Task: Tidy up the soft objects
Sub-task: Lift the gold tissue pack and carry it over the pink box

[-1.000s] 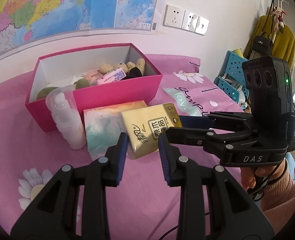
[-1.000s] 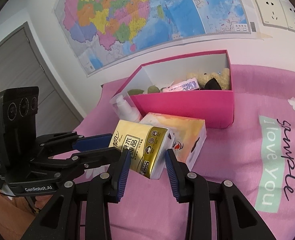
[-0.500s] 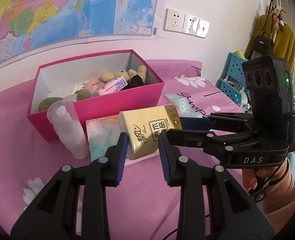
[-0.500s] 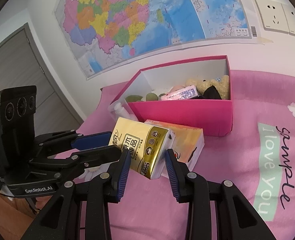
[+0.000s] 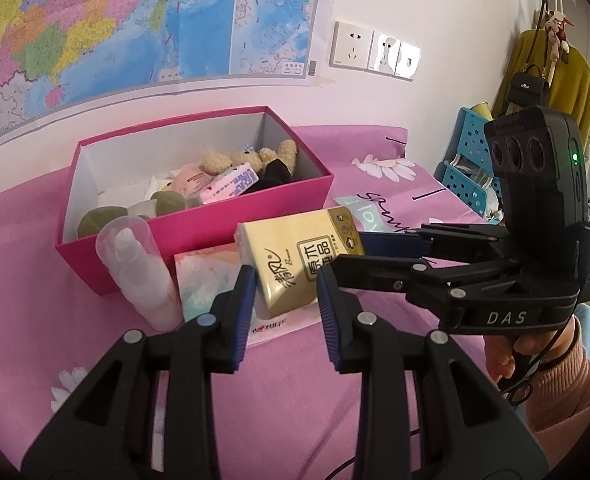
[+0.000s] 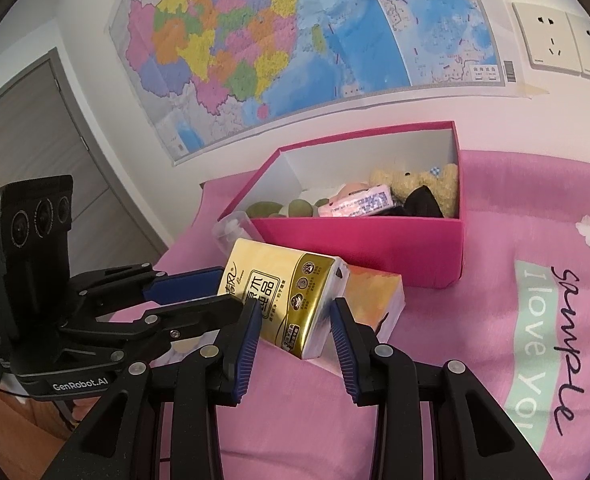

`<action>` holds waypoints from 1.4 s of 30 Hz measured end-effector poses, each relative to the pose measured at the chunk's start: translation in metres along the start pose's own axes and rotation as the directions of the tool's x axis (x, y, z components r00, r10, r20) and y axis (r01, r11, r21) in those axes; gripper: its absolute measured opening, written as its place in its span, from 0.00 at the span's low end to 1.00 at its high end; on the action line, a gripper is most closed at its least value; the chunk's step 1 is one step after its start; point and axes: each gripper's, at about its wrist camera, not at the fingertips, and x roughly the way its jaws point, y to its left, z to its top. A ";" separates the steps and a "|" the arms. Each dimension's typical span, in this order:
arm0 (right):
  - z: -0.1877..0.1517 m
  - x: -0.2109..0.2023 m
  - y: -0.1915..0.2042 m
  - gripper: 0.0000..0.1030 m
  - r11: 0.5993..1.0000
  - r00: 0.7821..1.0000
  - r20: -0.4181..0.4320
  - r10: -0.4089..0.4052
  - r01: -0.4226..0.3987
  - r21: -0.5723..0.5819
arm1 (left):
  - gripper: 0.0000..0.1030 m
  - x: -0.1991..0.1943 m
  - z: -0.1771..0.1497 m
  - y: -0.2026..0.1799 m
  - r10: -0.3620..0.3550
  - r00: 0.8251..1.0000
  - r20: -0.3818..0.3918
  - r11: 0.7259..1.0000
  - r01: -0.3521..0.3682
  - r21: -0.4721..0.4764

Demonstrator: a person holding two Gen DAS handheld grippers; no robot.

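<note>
A yellow tissue pack (image 5: 300, 261) is held tilted above a pastel tissue pack (image 5: 211, 280) lying on the pink bed. Both grippers close on it from opposite sides: my left gripper (image 5: 283, 300) on its near end, my right gripper (image 6: 295, 328) on its other end, where the pack (image 6: 283, 296) shows between the blue pads. Behind stands an open pink box (image 5: 231, 220) holding a teddy bear (image 5: 247, 158), a small pink pack (image 5: 231, 184) and green soft items (image 5: 103, 218). The box also shows in the right wrist view (image 6: 375, 240).
A clear plastic bottle (image 5: 135, 268) stands left of the tissue packs, against the box front. A map and wall sockets (image 5: 375, 54) are on the wall behind. A blue crate (image 5: 471, 160) and hanging yellow coat (image 5: 551, 80) are at the right. The pink sheet (image 6: 495, 340) extends rightward.
The yellow tissue pack has risen off the pastel pack and tilted, with both grippers lifting together. The box and bottle have stayed in place.
</note>
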 end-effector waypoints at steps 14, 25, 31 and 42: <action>0.018 0.003 -0.001 0.35 1.000 1.000 0.023 0.006 -0.005 -0.022 | 0.33 0.006 0.021 0.011 0.023 0.999 0.025 1.000 -0.022 -0.005; 0.049 0.009 -0.002 0.35 0.999 0.998 0.065 0.017 -0.015 -0.038 | 0.33 0.016 0.049 0.029 0.045 0.998 0.042 0.999 -0.043 -0.034; 0.060 0.016 -0.003 0.35 0.999 0.998 0.067 0.005 -0.002 -0.047 | 0.33 0.023 0.058 0.034 0.068 0.997 0.045 0.997 -0.067 -0.036; 0.073 0.026 -0.008 0.35 0.999 0.997 0.071 0.006 -0.003 -0.043 | 0.33 0.035 0.068 0.045 0.097 0.994 0.043 0.995 -0.095 -0.042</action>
